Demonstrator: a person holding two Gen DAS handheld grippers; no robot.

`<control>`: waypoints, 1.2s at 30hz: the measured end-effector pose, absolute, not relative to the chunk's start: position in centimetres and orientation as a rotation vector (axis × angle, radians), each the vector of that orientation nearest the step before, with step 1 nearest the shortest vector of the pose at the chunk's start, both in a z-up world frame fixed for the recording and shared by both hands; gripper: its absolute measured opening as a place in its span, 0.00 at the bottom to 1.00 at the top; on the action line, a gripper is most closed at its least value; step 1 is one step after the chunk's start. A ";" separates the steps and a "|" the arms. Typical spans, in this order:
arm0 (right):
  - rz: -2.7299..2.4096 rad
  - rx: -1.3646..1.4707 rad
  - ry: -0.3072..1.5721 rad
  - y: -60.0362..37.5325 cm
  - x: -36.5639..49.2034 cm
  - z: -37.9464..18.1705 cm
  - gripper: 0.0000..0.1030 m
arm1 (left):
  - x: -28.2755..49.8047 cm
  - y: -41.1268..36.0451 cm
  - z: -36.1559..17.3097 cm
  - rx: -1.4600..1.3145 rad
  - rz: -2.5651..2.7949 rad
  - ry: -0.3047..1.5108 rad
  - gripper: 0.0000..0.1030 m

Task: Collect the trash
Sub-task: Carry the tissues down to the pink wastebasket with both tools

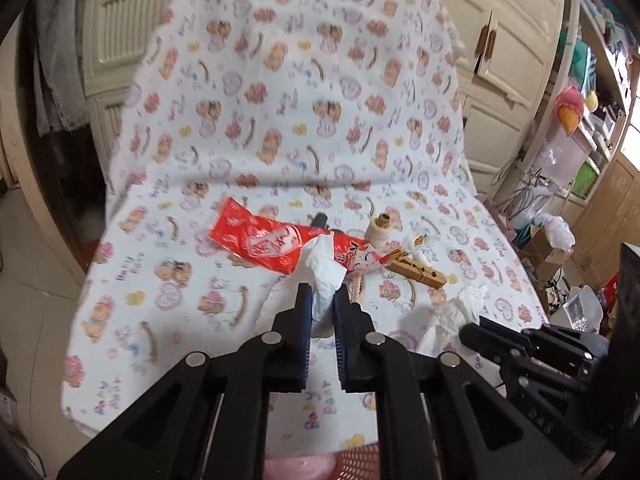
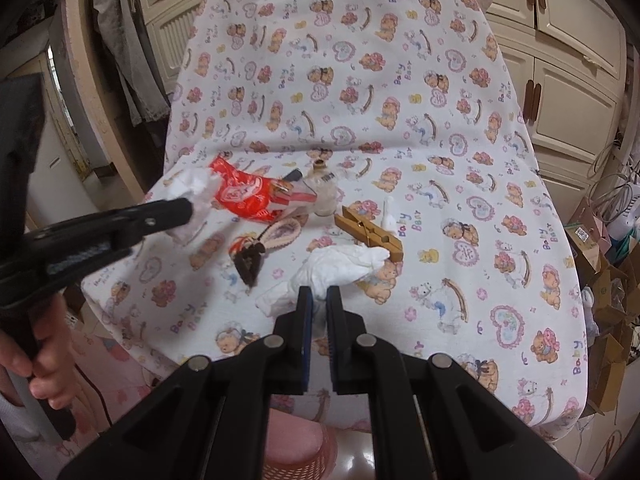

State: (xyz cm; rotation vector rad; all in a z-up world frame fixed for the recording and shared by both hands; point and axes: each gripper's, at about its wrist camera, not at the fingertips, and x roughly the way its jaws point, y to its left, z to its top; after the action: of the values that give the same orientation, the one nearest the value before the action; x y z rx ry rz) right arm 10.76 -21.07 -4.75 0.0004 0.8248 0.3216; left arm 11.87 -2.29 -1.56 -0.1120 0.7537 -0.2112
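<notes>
Because crumpled tissue is light and soft, each gripper is pinching its piece by one edge only. The left gripper point(image 1: 319, 300) is clamping a white tissue wad point(image 1: 324, 268) between its blue pads and holding it lifted just in front of the red snack wrapper point(image 1: 260, 240). The right gripper point(image 2: 318, 300) is squeezing the near end of a second tissue point(image 2: 340, 264), which seems to be trailing toward the wooden clothespin point(image 2: 370, 234). Both tools are reaching forward side by side, angled slightly down over the bear-print sheet point(image 2: 480, 200), the left one riding higher. Further out, a small glass bottle point(image 2: 322, 196), a keychain charm point(image 2: 256, 252) and the wrapper are lying clustered mid-sheet. A pink perforated basket point(image 2: 296, 456) is sitting below the near edge, probably the drop spot.
</notes>
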 end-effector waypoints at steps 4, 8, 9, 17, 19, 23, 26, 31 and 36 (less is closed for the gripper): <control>0.336 -0.010 0.794 -20.7 9.9 -3.7 0.06 | 9.6 -0.6 -0.5 -0.146 -0.183 0.730 0.09; 0.360 0.004 0.755 -20.2 8.0 -1.8 0.06 | 7.1 0.2 1.5 -0.170 -0.159 0.694 0.10; 0.363 0.011 0.743 -20.2 7.4 -1.2 0.06 | 6.6 0.0 2.2 -0.146 -0.154 0.696 0.10; 0.396 0.045 0.640 -19.9 1.6 4.8 0.06 | 2.5 -1.0 4.7 -0.076 -0.159 0.754 0.10; 0.409 0.078 0.633 -20.1 -0.1 4.9 0.06 | 1.8 -0.9 3.5 -0.090 -0.163 0.770 0.10; 0.416 0.071 0.691 -19.6 -1.5 1.9 0.06 | 1.0 -0.8 -0.4 -0.120 -0.179 0.810 0.10; 0.423 0.073 0.764 -19.4 -1.2 -0.6 0.06 | 0.8 -0.9 -2.4 -0.134 -0.197 0.860 0.10; 0.471 0.078 0.879 -18.9 -0.2 -3.7 0.06 | 0.8 -1.5 -4.2 -0.118 -0.280 0.967 0.10; 0.406 0.089 1.071 -18.9 1.4 -8.5 0.06 | 1.3 -2.3 -7.9 -0.055 -0.248 1.141 0.11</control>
State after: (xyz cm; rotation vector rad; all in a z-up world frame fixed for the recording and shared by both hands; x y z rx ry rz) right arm 1.41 -18.93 -8.53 0.0891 1.0707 0.4060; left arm 1.32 -2.26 -7.92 -0.0546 1.1406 -0.2482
